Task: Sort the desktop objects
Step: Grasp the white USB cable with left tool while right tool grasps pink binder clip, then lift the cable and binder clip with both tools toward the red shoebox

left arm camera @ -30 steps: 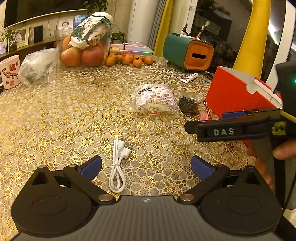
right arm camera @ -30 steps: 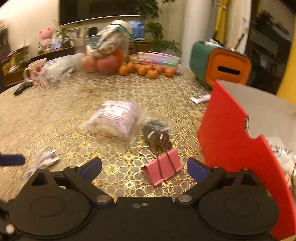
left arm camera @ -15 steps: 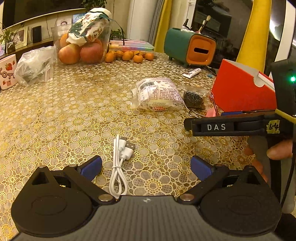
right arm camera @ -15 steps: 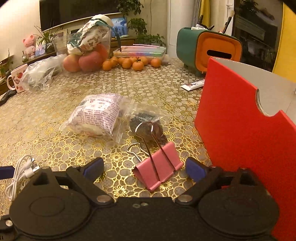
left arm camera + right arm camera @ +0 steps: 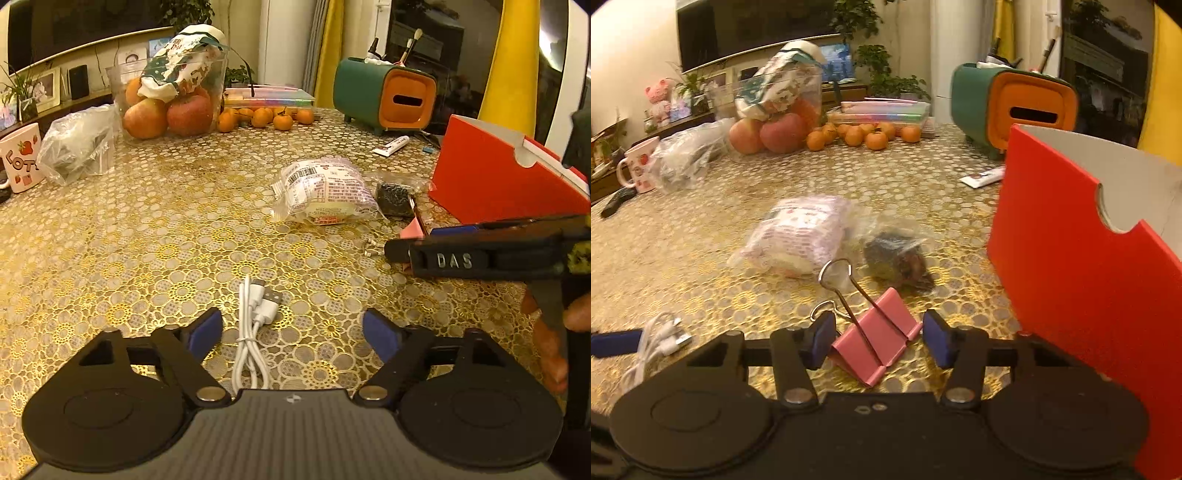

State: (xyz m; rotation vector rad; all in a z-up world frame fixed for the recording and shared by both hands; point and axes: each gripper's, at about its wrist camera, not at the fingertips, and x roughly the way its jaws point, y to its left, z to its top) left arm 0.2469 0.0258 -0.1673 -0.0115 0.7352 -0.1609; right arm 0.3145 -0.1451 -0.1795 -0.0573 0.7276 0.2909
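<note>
- Since half a second ago my right gripper has narrowed around the pink metal binder clip, pads not touching.
- Left gripper gapes wide over the coiled white USB cable.
- Gold-patterned lace tablecloth; red cardboard box right.
- Only the right view shows the clip whole.

pink metal binder clip lies on gold-patterned tablecloth, silver wire handles raised, one tilted up, just beside red cardboard box. white coiled usb cable lies bundled, plugs pointing away. clear-wrapped printed packet flat mid-table, touching small clear bag of dark contents toward box.
</note>
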